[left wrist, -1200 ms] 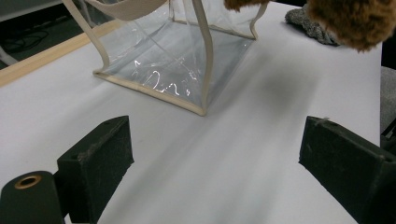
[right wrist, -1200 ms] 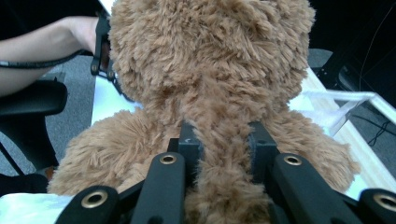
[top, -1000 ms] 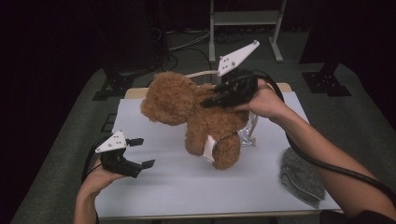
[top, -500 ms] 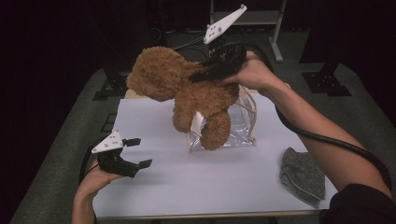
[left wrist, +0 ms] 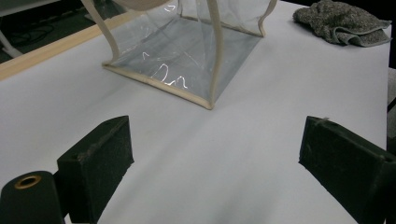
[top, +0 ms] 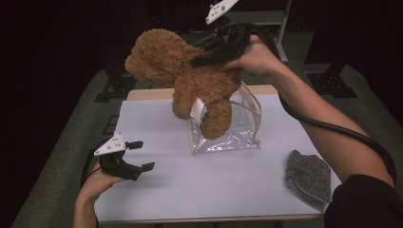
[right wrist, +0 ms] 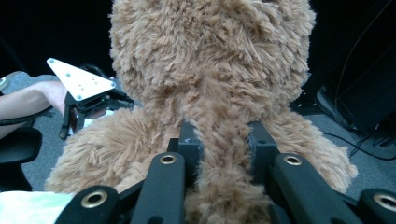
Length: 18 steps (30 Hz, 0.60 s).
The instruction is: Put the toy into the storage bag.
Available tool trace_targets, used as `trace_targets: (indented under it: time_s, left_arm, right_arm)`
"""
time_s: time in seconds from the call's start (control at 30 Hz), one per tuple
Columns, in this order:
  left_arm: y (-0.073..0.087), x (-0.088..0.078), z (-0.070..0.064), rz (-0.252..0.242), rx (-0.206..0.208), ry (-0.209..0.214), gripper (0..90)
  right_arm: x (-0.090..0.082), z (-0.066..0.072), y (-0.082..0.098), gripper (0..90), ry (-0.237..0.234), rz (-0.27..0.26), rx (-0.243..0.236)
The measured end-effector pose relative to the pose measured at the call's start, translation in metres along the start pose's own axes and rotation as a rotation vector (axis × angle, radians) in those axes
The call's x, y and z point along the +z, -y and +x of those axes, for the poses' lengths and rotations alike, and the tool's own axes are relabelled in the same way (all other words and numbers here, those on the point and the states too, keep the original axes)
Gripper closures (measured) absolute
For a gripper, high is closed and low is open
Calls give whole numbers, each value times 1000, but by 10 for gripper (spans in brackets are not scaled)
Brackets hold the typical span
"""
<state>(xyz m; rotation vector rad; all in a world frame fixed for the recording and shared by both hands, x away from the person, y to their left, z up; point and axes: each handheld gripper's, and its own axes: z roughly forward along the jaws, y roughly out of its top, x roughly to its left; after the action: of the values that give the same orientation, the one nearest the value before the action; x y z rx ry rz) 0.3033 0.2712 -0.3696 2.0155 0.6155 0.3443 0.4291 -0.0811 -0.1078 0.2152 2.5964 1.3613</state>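
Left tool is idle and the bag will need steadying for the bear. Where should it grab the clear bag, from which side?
Likely the near beige handle strap of the clear bag, from the left tool's own side. The strap stands upright and thin, so open jaws can straddle it; the clear walls look slick and floppy.

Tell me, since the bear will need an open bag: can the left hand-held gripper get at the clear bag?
Probably yes: the left hand-held gripper is open and faces the clear bag across bare white tabletop, nothing between.
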Motion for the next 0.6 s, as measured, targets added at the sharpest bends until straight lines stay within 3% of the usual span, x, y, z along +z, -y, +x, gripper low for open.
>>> trace_targets:
  time_s: [0.23, 0.6]
  left_arm:
    - [0, 1, 0, -2, 1, 2, 86]
    - [1, 0, 2, 0, -1, -3, 85]
  right_arm:
    - [1, -15, -3, 725, 18, -3, 18]
    - [16, -41, -8, 725, 34, 6, 43]
